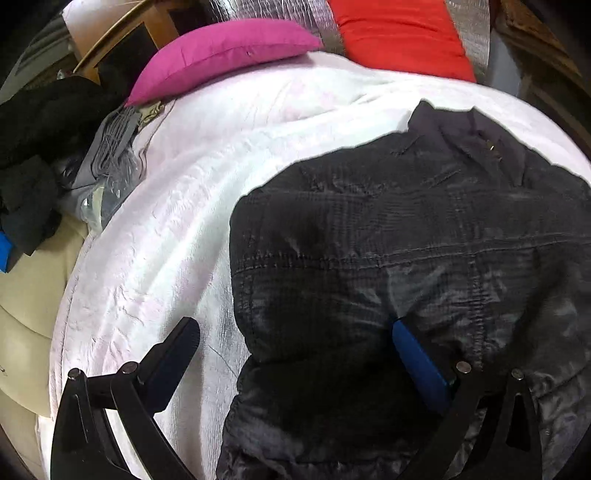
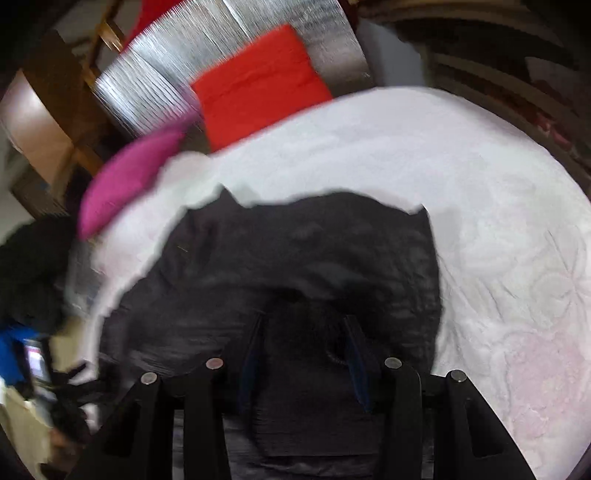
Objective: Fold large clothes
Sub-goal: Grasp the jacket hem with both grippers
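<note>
While the dark heap of black clothing (image 1: 40, 122) sits at the far left of the left wrist view, a grey plastic-wrapped packet (image 1: 110, 147) lies just beside it at the edge of the white textured bed cover (image 1: 177, 229). Toward the upper middle a magenta cushion (image 1: 221, 55) rests on the cover's far edge, with a red cushion (image 1: 399, 33) to its right against a silvery quilted backing (image 1: 266, 14). The black padded jacket (image 1: 406, 240) lies spread on the cover, filling the right half of that frame. The left claw (image 1: 295, 347) stands wide open: its left finger is over bare cover, its blue-padded right finger is against a jacket fold, nothing pinched between them

In the blurred right wrist view, the magenta cushion (image 2: 125, 177) is at left, the red cushion (image 2: 258, 88) upper middle, the jacket (image 2: 295, 258) in the centre and the cover (image 2: 480, 184) at right. The right claw (image 2: 304, 339) is closed on a bunched fold of the jacket, fabric filling the gap between its fingers
</note>
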